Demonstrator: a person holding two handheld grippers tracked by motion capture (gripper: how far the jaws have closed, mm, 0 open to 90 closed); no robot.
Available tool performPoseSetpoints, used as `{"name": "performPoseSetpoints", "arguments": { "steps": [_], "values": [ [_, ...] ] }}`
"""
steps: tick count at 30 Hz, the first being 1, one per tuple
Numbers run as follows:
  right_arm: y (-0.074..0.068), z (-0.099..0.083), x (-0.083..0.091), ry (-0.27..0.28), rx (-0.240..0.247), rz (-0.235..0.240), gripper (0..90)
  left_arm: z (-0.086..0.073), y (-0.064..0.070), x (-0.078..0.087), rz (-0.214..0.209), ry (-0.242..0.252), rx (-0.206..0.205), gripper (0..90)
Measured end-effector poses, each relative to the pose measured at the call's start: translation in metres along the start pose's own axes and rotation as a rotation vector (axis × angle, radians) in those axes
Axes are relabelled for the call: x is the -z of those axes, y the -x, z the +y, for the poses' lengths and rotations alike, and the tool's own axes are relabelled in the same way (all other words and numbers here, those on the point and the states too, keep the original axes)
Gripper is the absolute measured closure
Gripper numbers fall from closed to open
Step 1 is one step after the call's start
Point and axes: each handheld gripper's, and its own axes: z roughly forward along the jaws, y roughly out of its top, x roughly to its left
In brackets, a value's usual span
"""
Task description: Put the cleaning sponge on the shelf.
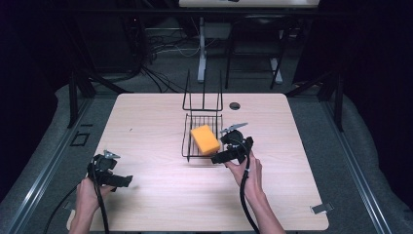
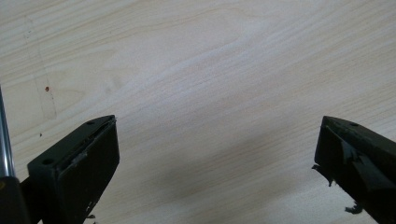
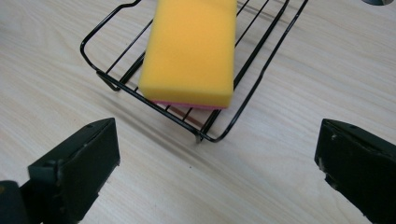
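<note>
Your right gripper [image 3: 217,154] hangs wide-jawed just beside the black wire rack [image 3: 261,70] holding the yellow rectangular sponge [image 3: 191,51], your left gripper [image 2: 217,158] wide-jawed over bare wooden table [image 2: 210,70].

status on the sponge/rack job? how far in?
Looks done: the sponge lies in the wire rack, one end over the front rim. In hand: nothing. The right gripper is open just short of the rack, jaws apart on either side of bare table. The left gripper is open over the table, far off. Left: probably only pulling the right gripper away, unless the sponge needs seating.
</note>
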Motion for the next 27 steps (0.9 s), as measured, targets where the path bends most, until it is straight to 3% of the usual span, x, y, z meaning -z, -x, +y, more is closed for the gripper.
{"name": "performPoseSetpoints", "arguments": {
  "steps": [14,27],
  "values": [
    [0.019,-0.010,0.045,0.034,0.028,-0.025,0.0,-0.001,-0.001,0.001,-0.003,0.009,0.008,0.0],
    [0.050,-0.050,0.075,0.029,-0.009,-0.055,0.0,-0.001,0.000,0.000,-0.004,0.006,0.002,0.0]
  ]
}}
